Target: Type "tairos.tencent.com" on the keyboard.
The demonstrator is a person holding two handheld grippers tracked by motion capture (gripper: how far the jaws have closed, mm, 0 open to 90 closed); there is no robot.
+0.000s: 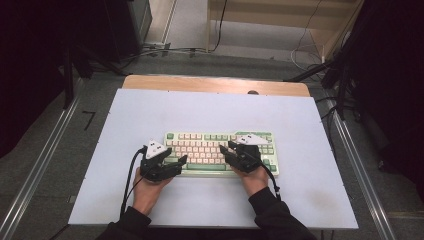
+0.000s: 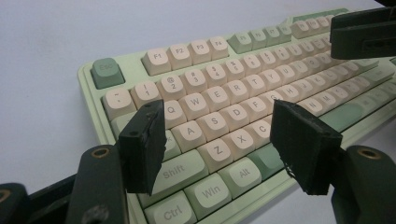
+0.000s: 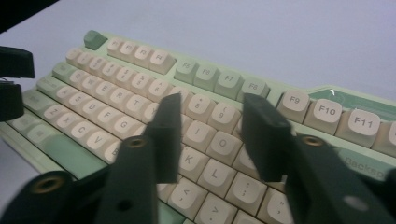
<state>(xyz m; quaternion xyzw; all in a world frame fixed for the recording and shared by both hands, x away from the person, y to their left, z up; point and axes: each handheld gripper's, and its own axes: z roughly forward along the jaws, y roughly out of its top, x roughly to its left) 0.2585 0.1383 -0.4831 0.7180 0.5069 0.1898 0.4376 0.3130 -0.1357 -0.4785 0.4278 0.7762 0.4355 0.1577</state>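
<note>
left gripper (image 1: 181, 161): jaws apart, empty, over keyboard (image 1: 200, 145) left end | right gripper (image 1: 225, 148): jaws apart, empty, above keys

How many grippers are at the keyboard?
2: the left gripper is at the keyboard's left end, the right gripper over its right half. Both have open jaws.

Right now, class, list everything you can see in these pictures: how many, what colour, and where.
keyboard: one, green with cream keys, middle of the mat
mat: one, pale lilac, covering the table
table: one, wood, far edge showing behind the mat
cables: several, dark, on the floor beyond
left gripper: one, black, fingers open over the keyboard's left end
right gripper: one, black, fingers open over the keyboard's right half
</note>
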